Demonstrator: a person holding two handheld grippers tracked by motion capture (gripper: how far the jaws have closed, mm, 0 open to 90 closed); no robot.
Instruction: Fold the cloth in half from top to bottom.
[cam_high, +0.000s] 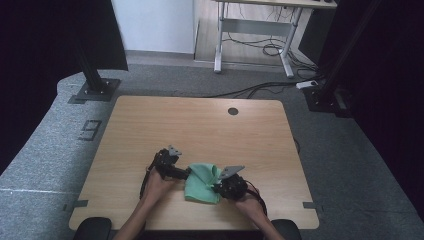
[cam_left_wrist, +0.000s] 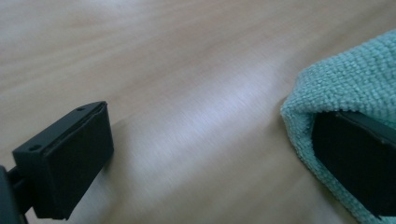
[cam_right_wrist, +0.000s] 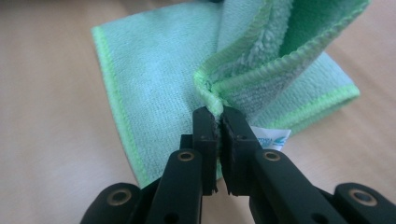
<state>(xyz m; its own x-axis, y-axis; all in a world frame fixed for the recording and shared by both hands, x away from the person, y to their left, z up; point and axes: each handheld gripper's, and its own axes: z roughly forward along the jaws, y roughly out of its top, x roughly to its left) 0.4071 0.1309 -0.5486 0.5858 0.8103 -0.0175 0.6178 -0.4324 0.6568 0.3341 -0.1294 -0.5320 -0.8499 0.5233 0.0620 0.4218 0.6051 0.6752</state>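
A green microfibre cloth (cam_high: 201, 186) lies partly folded near the table's front edge, between my two grippers. My right gripper (cam_high: 218, 188) comes at it from the right. In the right gripper view that gripper (cam_right_wrist: 219, 117) is shut on a bunched hemmed edge of the cloth (cam_right_wrist: 154, 70) and holds that edge up off the flat layer. A white label (cam_right_wrist: 271, 137) shows just behind the jaws. My left gripper (cam_high: 186, 174) is at the cloth's left side. It (cam_left_wrist: 210, 123) stands wide open, one jaw over bare wood and the other tucked under a fold of the cloth (cam_left_wrist: 355, 74).
The wooden table (cam_high: 200, 125) has a round cable hole (cam_high: 233, 111) at the back. Both forearms come in over the front edge. On the floor behind stand dark stand bases (cam_high: 95, 90), a white desk frame (cam_high: 255, 30) and cables.
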